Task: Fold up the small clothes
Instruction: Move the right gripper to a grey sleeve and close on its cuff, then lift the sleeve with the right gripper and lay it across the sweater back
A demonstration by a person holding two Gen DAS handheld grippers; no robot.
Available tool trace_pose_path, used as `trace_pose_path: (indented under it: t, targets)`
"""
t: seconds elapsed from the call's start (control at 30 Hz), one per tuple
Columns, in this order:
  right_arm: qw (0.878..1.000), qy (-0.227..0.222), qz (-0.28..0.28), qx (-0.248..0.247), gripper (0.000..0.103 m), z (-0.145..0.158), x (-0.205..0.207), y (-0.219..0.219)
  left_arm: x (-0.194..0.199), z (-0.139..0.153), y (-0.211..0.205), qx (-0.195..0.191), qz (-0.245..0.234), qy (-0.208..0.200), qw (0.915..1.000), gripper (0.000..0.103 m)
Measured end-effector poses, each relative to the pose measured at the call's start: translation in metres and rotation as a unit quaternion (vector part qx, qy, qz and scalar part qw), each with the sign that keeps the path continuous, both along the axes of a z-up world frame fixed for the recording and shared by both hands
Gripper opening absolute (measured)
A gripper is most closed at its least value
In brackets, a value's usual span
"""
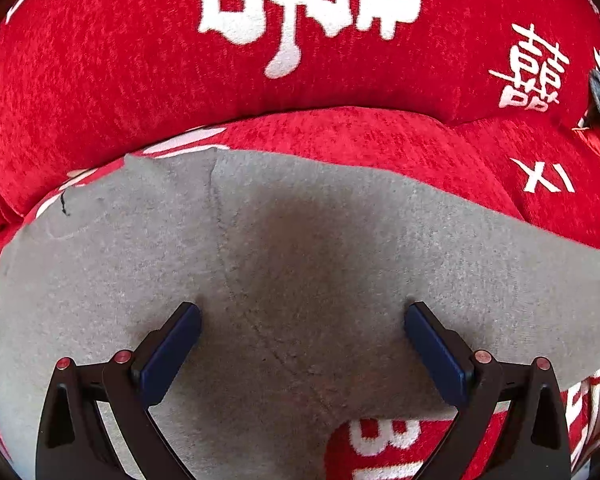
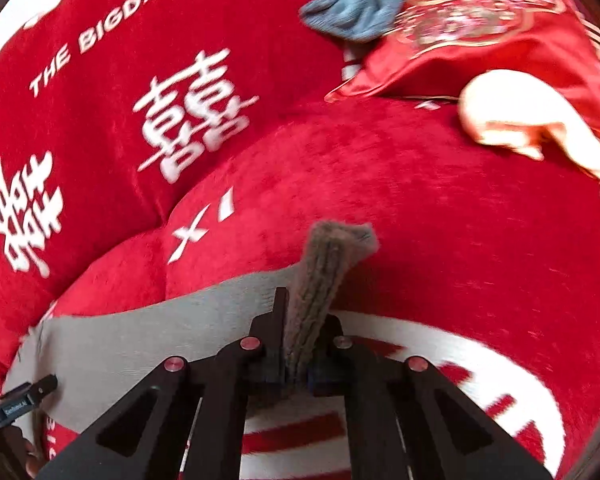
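Observation:
A grey knitted garment (image 1: 300, 240) lies spread flat on a red plush cover (image 1: 380, 136) printed with white characters. In the left wrist view my left gripper (image 1: 303, 312) hovers just over the middle of the garment, jaws wide apart and nothing between the blue pads (image 1: 172, 348). In the right wrist view my right gripper (image 2: 306, 320) is shut on one edge of the grey garment (image 2: 140, 340). A pinched fold (image 2: 328, 256) of that edge stands up between the fingers, lifted off the cover.
The red cover's padded back (image 1: 100, 60) rises behind the garment. A blue-grey cloth (image 2: 356, 4) lies at the far right by a red embroidered satin piece (image 2: 480, 28). A pale blurred object (image 2: 512, 112) rests on the satin. A black gripper part (image 2: 24, 400) shows at lower left.

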State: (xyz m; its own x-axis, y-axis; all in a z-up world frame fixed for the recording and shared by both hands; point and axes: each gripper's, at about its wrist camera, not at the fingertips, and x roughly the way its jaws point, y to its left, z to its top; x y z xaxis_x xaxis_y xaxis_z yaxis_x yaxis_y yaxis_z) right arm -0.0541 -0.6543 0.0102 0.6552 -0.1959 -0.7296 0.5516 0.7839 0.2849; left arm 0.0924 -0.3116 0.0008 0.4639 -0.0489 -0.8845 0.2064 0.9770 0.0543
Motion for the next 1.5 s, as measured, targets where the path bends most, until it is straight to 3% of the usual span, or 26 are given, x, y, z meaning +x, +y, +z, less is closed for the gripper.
trace_pose_path:
  t: [0.1,0.23,0.43,0.63,0.87,1.5]
  targets:
    - [1.0,0.007,-0.006,-0.01,0.007,0.0,-0.001,0.003,0.001,0.0,0.0,-0.001,-0.004,0.002,1.0,0.103]
    - [1.0,-0.002,-0.009,-0.005,0.007,0.012,-0.005,0.011,-0.001,0.004,0.015,-0.032,-0.003,0.018,0.9993,0.103]
    - [1.0,-0.001,0.015,-0.017,0.007,0.029,-0.002,0.033,-0.025,0.019,0.032,-0.019,-0.027,-0.016,0.9993,0.102]
    - [0.999,-0.016,0.031,-0.004,0.007,0.047,0.006,0.063,-0.044,0.037,0.067,-0.037,-0.035,-0.057,0.9971,0.102]
    - [0.998,-0.036,0.057,-0.006,0.007,0.075,0.02,0.106,-0.05,0.035,0.115,-0.065,-0.009,-0.051,0.9966,0.102]
    - [0.985,-0.031,0.172,-0.016,0.007,0.097,0.095,0.303,-0.06,0.014,0.265,-0.065,0.058,-0.042,0.9953,0.102]
